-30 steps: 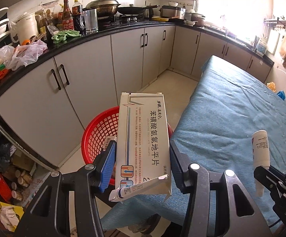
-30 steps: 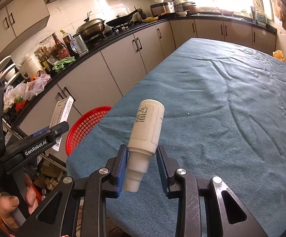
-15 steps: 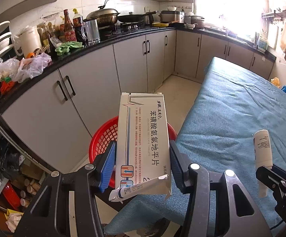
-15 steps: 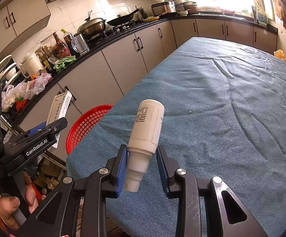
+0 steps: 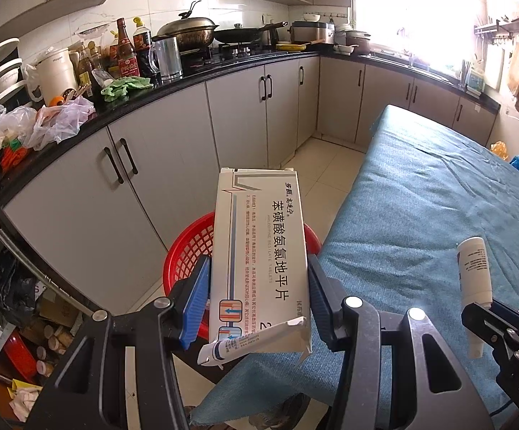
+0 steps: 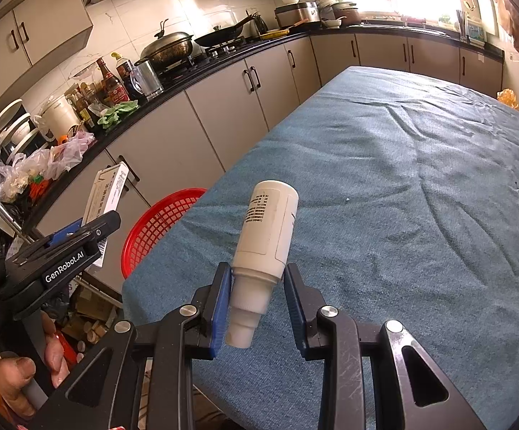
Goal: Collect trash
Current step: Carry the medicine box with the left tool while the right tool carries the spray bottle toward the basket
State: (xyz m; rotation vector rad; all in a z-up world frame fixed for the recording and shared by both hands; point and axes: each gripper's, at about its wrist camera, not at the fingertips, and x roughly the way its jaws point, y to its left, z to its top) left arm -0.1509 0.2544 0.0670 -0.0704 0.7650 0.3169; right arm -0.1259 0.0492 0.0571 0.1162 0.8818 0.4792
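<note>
In the left wrist view, I am gripping a white medicine box between the fingers of my left gripper, closed partway on its sides, with a small tube poking out of its torn near end. The box is hanging above the red basket on the floor beside the blue-covered table.

In the right wrist view, my right gripper is pinching a white bottle by its neck, holding it over the table's near corner, near the basket.
</note>
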